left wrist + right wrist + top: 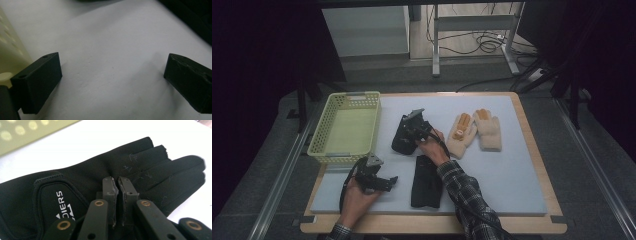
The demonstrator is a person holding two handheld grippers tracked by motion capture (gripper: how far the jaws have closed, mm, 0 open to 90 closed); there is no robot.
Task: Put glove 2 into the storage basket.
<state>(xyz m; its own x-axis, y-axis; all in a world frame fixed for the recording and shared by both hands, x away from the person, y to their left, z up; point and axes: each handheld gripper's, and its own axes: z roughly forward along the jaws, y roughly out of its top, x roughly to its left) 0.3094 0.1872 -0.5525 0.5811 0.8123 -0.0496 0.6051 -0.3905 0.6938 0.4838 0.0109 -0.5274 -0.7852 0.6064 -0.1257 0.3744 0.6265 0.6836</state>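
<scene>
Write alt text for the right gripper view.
The right tongs, jaws nearly together, press down on a black glove lying flat on a pale mat; whether fabric is pinched is unclear. White lettering marks the glove's cuff, and a yellow-green perforated basket sits behind.

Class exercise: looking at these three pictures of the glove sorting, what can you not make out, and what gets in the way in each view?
- High view: the right gripper covers part of the black glove.
- Right gripper view: whether the shut jaws pinch the glove's fabric; the glove's logo is cut off.
- Left gripper view: the basket is blurred and cropped.
</scene>
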